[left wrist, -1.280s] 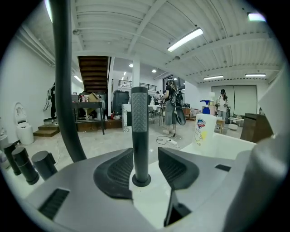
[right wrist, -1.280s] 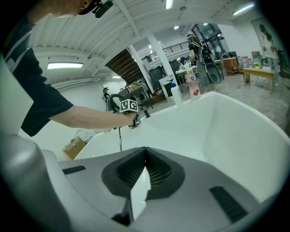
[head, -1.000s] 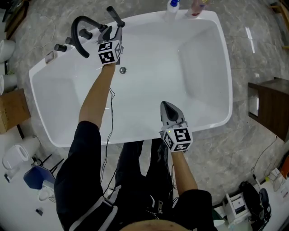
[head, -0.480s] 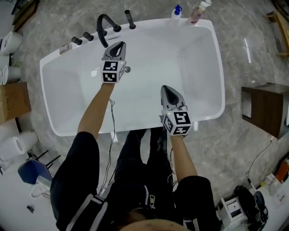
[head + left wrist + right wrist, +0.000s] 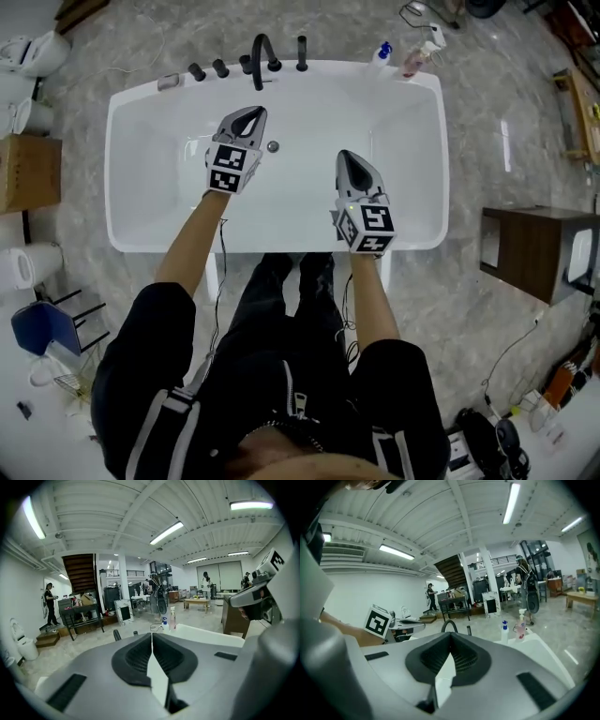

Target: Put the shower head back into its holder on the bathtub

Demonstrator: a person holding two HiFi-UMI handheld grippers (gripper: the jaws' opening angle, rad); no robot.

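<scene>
The shower head (image 5: 302, 52) stands upright in its holder on the far rim of the bathtub (image 5: 117, 187), just right of the arched spout (image 5: 260, 54). Both tools hang over the tub, well apart from it. The left tool (image 5: 251, 113) is nearer, its jaws just closed on nothing, and the right tool (image 5: 349, 157) has its jaws pressed together, empty.

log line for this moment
left claw: just closed, empty | right claw: shut, empty | shower head: upright in holder on bathtub | task: looks done
</scene>
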